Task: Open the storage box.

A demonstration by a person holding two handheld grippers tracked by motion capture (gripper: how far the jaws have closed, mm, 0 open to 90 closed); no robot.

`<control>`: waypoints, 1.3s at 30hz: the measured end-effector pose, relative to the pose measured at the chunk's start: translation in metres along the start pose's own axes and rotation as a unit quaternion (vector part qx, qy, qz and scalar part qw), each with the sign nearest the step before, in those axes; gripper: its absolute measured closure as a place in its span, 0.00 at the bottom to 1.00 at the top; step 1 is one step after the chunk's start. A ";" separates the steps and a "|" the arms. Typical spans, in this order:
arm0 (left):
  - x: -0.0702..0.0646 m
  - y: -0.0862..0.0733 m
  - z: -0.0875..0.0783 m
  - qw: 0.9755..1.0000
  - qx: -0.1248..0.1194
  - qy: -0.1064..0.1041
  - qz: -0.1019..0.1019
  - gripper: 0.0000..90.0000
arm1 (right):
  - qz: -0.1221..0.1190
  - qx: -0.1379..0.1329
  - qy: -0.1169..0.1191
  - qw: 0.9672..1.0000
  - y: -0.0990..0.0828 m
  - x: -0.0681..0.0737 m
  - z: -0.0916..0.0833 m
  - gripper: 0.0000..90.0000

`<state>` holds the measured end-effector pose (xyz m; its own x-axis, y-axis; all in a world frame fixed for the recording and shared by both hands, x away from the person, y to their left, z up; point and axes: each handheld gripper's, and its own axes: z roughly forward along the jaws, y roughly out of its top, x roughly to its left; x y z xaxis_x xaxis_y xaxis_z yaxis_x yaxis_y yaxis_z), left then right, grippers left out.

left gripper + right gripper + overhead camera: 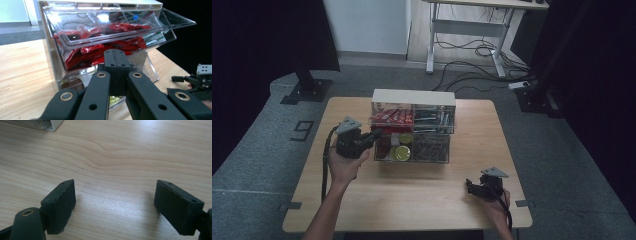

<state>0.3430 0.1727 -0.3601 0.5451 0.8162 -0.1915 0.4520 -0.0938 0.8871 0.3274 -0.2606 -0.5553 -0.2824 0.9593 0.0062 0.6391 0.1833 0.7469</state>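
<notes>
- Left gripper (pixel 117 72): jaws pressed together, empty; the clear tilt-out bin (pixel 120 32) of red packets (pixel 100 47) directly ahead, its lower compartments partly hidden.
- Right gripper (pixel 115 205): jaws wide, empty; bare table (pixel 120 152) ahead.

The lower bin's (pixel 75 85) contents sit hidden behind the left gripper's (pixel 117 72) closed fingers — unreadable.

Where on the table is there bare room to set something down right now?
The widest bare patch is the front strip of the table, between the clear organiser and the near edge, bordered by the left tongs and right tongs. Narrower strips run right and left of the organiser. It is crowded at the organiser's left front, where the shut left tongs sit at its tilted-out bin.
</notes>
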 end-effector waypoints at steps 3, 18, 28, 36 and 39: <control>0.000 0.002 0.004 1.000 0.002 0.000 0.000 1.00 | 0.000 0.001 0.001 1.000 0.000 0.000 0.000 0.20; -0.001 0.010 0.011 1.000 0.002 -0.001 -0.001 1.00 | 0.000 0.001 0.000 1.000 0.000 0.000 0.000 0.20; 0.001 0.018 0.010 1.000 -0.001 -0.004 -0.006 1.00 | 0.000 0.000 0.001 1.000 0.000 0.000 0.000 0.20; -0.002 0.028 0.009 1.000 -0.010 -0.002 -0.003 1.00 | 0.000 0.000 0.001 1.000 0.000 0.000 0.000 0.20; -0.002 0.032 0.010 1.000 -0.011 -0.002 -0.001 1.00 | -0.001 0.000 0.001 1.000 0.000 0.000 0.000 0.20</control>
<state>0.3634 0.1620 -0.3350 0.5462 0.8146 -0.1951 0.4376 -0.0789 0.8957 0.3277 -0.2610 -0.5553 -0.2851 0.9585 0.0063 0.6390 0.1851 0.7466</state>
